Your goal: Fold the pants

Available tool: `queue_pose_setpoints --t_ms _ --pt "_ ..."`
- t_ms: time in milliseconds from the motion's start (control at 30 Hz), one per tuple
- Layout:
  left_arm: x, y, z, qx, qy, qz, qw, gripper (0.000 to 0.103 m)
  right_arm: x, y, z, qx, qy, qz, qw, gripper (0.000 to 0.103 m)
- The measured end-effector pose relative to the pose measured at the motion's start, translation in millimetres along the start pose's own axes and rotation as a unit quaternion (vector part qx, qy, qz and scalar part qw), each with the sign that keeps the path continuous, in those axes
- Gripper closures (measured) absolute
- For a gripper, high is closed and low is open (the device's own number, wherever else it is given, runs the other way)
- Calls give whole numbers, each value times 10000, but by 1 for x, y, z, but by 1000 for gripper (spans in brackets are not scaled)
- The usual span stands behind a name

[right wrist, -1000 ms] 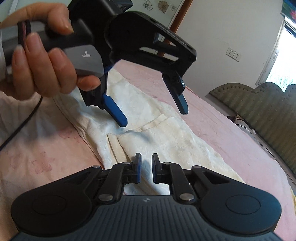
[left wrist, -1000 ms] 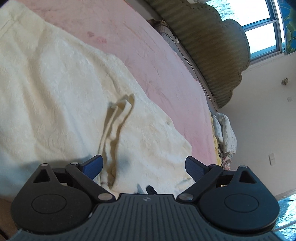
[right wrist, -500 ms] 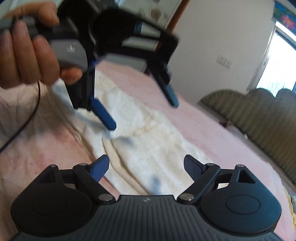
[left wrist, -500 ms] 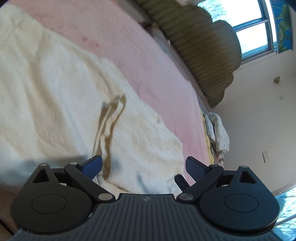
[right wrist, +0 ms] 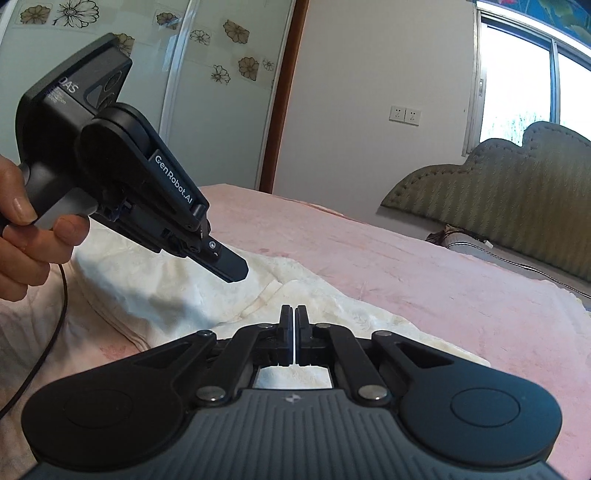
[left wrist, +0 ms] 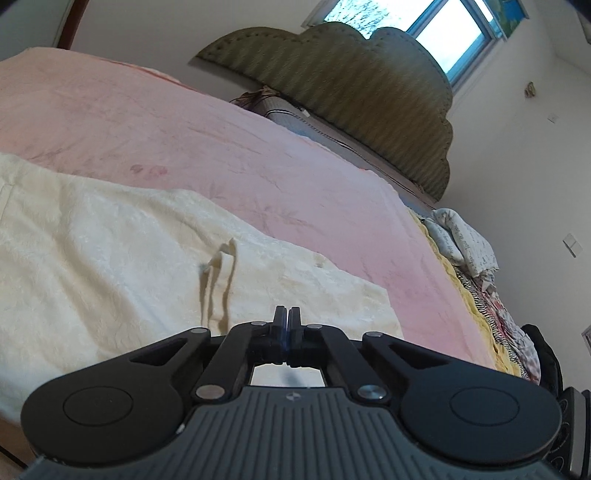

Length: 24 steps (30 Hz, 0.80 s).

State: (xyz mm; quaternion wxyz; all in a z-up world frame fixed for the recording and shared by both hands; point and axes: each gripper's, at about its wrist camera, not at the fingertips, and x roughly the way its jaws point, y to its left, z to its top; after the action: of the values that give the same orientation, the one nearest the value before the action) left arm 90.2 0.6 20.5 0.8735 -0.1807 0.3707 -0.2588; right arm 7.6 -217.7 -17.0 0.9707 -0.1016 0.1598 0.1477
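Note:
Cream textured pants (left wrist: 110, 258) lie spread on the pink bedspread (left wrist: 258, 147), a loop of drawstring (left wrist: 218, 284) resting on top. My left gripper (left wrist: 287, 314) hovers above the pants near that string, its jaws closing until the pads meet with nothing between them. In the right wrist view the pants (right wrist: 177, 291) lie below my right gripper (right wrist: 294, 314), whose jaws are also closing pad to pad on nothing. There the left gripper (right wrist: 232, 271) hangs over the cloth at the left, shut, held by a hand (right wrist: 22, 236).
A green padded headboard (left wrist: 369, 92) and a window (left wrist: 436, 33) stand beyond the bed. Crumpled bedding and clothes (left wrist: 472, 258) are heaped at the bed's right edge. A flowered wardrobe door (right wrist: 207, 66) and brown door frame (right wrist: 284, 92) stand behind. A black cable (right wrist: 55, 332) trails from the hand.
Both grippers' jaws went from wide open to shut with nothing in them; the right had been nearly shut a second ago. Both rose a little and rolled, so the bed looks more level.

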Motion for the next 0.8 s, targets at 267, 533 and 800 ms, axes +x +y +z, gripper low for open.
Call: queue_pose_setpoints --t_ms 267,533,800 --pt "-6 -15 -8 623 -275 255 9973 103 2 7 2 -173 7 -142 9997 103" --pt "-10 -15 -10 651 -334 111 9973 103 3 11 3 -323 106 -248 9991 103" --pt "-9 -21 -12 862 -386 427 9946 80 10 20 -1 -661 319 -394 9965 102"
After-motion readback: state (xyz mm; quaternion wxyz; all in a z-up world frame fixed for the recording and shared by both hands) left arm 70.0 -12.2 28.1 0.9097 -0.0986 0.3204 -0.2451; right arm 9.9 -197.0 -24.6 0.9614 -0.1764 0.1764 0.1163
